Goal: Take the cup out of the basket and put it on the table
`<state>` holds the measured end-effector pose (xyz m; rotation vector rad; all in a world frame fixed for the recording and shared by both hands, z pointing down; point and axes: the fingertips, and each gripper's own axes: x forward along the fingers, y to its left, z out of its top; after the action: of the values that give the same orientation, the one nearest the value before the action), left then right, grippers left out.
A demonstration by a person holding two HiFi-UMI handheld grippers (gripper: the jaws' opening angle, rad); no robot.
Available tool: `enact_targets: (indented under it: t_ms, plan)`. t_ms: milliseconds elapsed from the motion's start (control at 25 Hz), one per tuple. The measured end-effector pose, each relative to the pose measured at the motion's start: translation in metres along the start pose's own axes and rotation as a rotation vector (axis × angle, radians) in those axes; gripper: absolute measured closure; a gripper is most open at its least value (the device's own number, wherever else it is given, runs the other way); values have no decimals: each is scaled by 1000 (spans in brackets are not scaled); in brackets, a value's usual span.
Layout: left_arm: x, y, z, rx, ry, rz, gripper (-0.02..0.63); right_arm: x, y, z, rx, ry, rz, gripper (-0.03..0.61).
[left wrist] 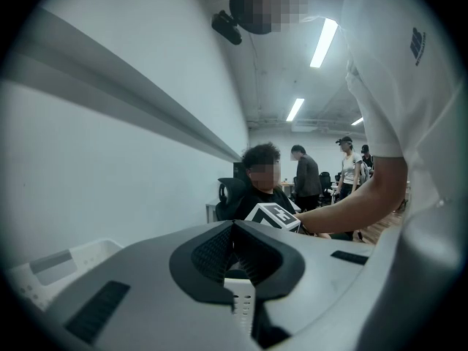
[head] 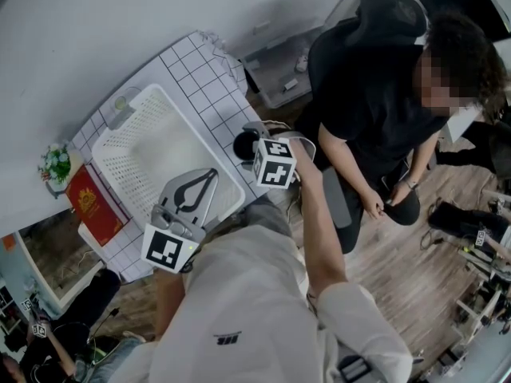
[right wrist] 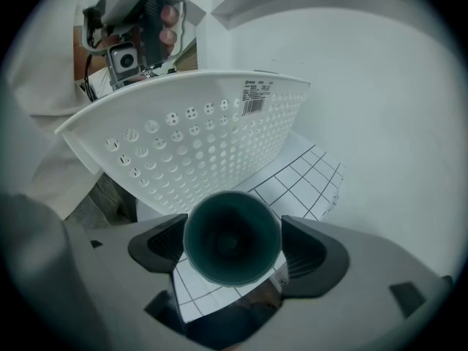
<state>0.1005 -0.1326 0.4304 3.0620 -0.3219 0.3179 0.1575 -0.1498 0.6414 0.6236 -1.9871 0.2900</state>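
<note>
A dark teal cup (right wrist: 232,238) sits between the jaws of my right gripper (right wrist: 232,241), which is shut on it, with the cup's mouth facing the camera. In the head view the cup (head: 242,144) is outside the white perforated basket (head: 136,146), by its right wall, over the checked tablecloth (head: 196,66). Whether the cup touches the cloth is not visible. My right gripper (head: 246,147) reaches it from the near side. My left gripper (head: 212,172) lies over the basket's near corner, tips together and empty. In the left gripper view, that gripper (left wrist: 234,225) points up toward the wall.
A person in black (head: 375,94) sits close to the table's right side. At the table's left end are a red book (head: 92,206), a small plant (head: 56,164) and a clear glass (head: 121,102). The basket wall (right wrist: 219,145) stands just beyond the cup.
</note>
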Motion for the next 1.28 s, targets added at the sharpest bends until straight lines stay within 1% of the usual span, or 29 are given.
enact_targets:
  t_ms: [360,520,840,920,1000,1040,1160,1200,1280]
  plan:
    - [1,-3,-1,-5,-2,1,603,2,0,-2,4,0,-2,190]
    - [0,-4,0,8,1,-4,603,0,0,-2,10,-2,-11,189]
    - [0,-7,0,11,1,-3,603,-12,1,-6,21,-7,-25,186]
    - [0,-8,1,17,-1,-5,603,-19,4,-7,43,-24,-22,186]
    - [-1,-9,3,18,-9,-4,603,-31,5,-5,103,-84,-31,187]
    - [-1,-9,3,18,-10,-2,603,-39,5,-2,150,-139,-39,187]
    - [-3,-8,3,11,-1,5,603,-73,4,13,298,-354,-64,188]
    - [-3,-7,3,7,2,8,603,-85,4,19,325,-418,-77,189]
    - [-2,-3,7,11,-10,15,603,-107,0,29,337,-516,-120,190]
